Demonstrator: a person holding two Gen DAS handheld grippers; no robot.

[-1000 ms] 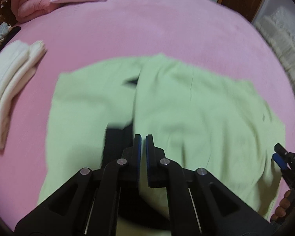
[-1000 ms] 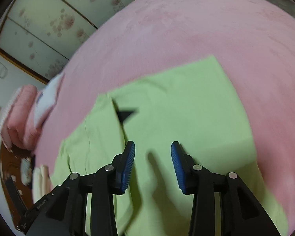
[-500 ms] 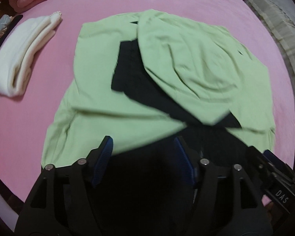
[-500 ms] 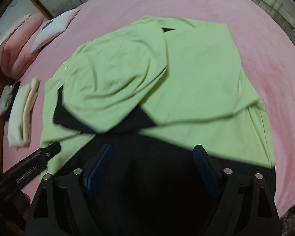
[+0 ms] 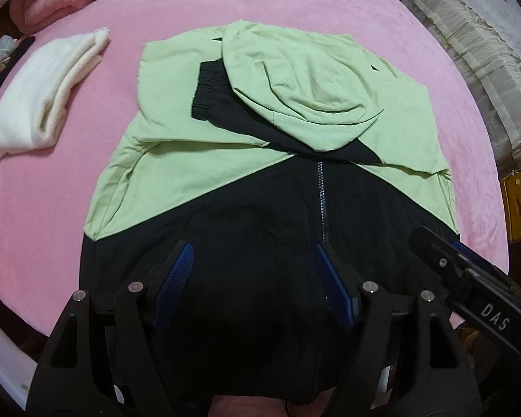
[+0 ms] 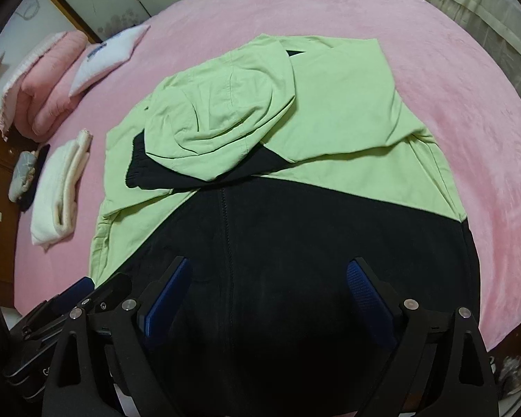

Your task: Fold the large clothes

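A light green and black zip jacket (image 5: 198, 170) lies flat on the pink bed, seen also in the right wrist view (image 6: 344, 111). Its green sleeves are folded in over the body and the green hood (image 5: 309, 93) lies on top of them. The black lower part with the zipper (image 5: 321, 201) is nearest me. My left gripper (image 5: 255, 253) is open and empty above the black hem. My right gripper (image 6: 269, 271) is open and empty above the same hem, and shows at the right in the left wrist view (image 5: 469, 278).
The pink bedspread (image 5: 295, 3) surrounds the jacket. A folded white garment (image 5: 41, 97) lies left of it. A white pillow (image 6: 107, 59) and a folded pink quilt (image 6: 41, 87) lie at the far left. A cream lace cloth (image 5: 476, 45) hangs at the right.
My left gripper went from shut to open. Both grippers drew back toward the near edge, so the black lower part of the jacket came into view. The hood now lies flatter.
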